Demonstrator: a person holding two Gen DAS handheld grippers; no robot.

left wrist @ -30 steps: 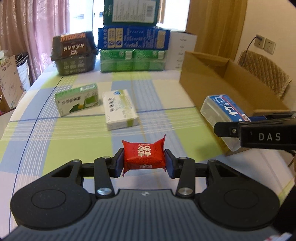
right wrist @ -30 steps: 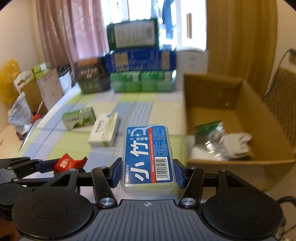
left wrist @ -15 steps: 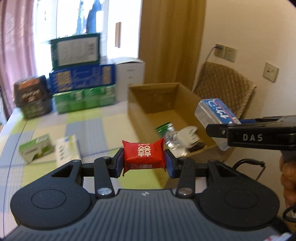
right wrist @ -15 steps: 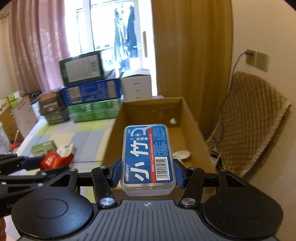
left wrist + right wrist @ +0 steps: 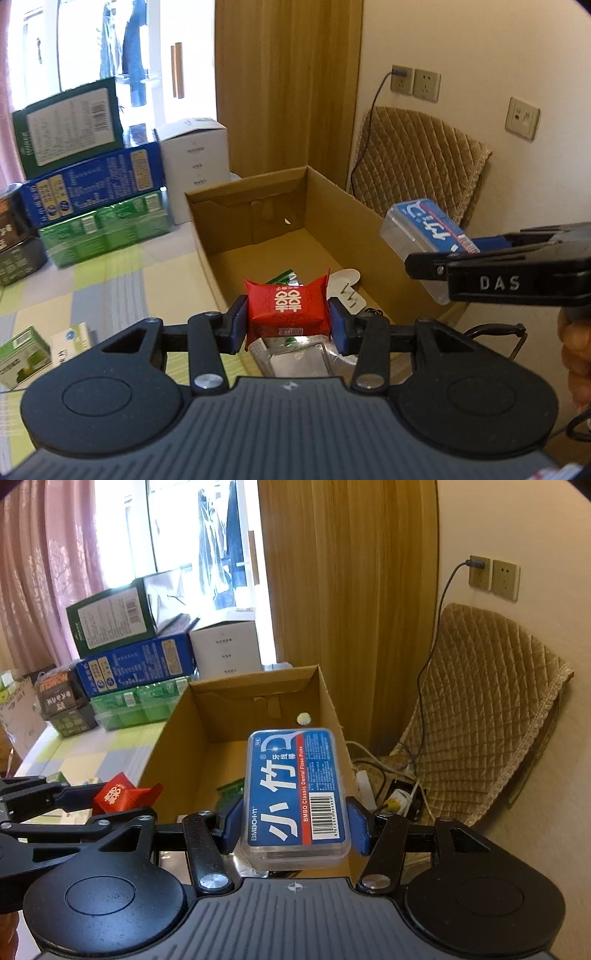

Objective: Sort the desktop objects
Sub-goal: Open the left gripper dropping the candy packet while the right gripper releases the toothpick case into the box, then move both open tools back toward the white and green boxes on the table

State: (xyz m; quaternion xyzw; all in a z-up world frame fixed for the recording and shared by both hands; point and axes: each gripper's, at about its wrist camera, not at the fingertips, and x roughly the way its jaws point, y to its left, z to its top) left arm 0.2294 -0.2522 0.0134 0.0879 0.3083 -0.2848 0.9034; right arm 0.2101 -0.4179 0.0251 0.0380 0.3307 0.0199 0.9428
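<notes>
Both items over the cardboard box (image 5: pixel 258 206), ready to drop.

Bring each load well inside the box walls before you let go, and release low so nothing bounces out onto the table (image 5: pixel 110 280). Your left gripper (image 5: pixel 287 320) is closed narrowly on the red packet (image 5: pixel 287 308), poised above the silver pouches (image 5: pixel 295 354) already in the box. Your right gripper (image 5: pixel 295 823), about half open, clamps the floss pick case (image 5: pixel 295 794) by its long sides over the box's right part.
</notes>
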